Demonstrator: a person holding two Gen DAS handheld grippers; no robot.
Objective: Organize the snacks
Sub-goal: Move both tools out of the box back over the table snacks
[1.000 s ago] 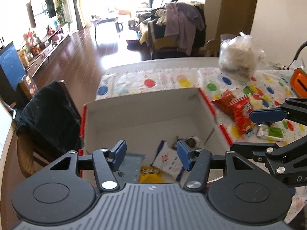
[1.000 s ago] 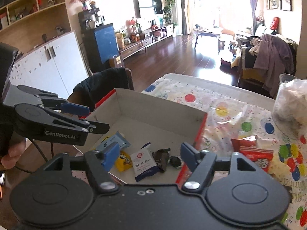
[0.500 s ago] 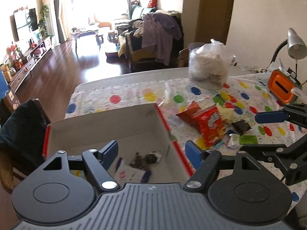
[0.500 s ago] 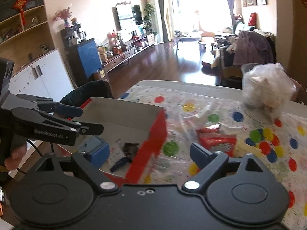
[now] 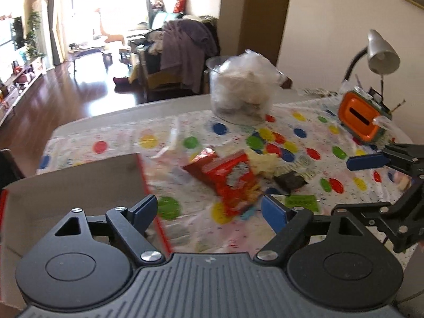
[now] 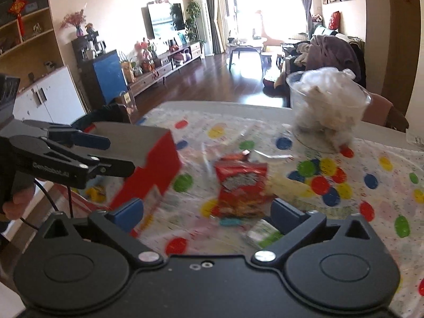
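Swinging away from the cardboard box (image 5: 76,182), both tools, left tool (image 5: 209,209) and right tool (image 6: 209,212), are now facing the red snack packet (image 5: 233,177) beside it, jaws wide and empty, readying another pickup.

Desk (image 5: 111,122) w/ polka-dot cloth (image 5: 312,164), clear tub (image 5: 242,100) of crumpled plastic at far edge, orange gadget (image 5: 357,122) beside silver lamp (image 5: 381,55), clothes-heaped chair (image 5: 182,50) behind, blue cabinet (image 6: 110,75), TV (image 6: 165,18) across room.

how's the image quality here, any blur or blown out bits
Left wrist view: the red snack bag and the box rim are motion-smeared, and the far window is blown out. Right wrist view: the same bag and red box wall smear too; fisheye bends the room's edges.
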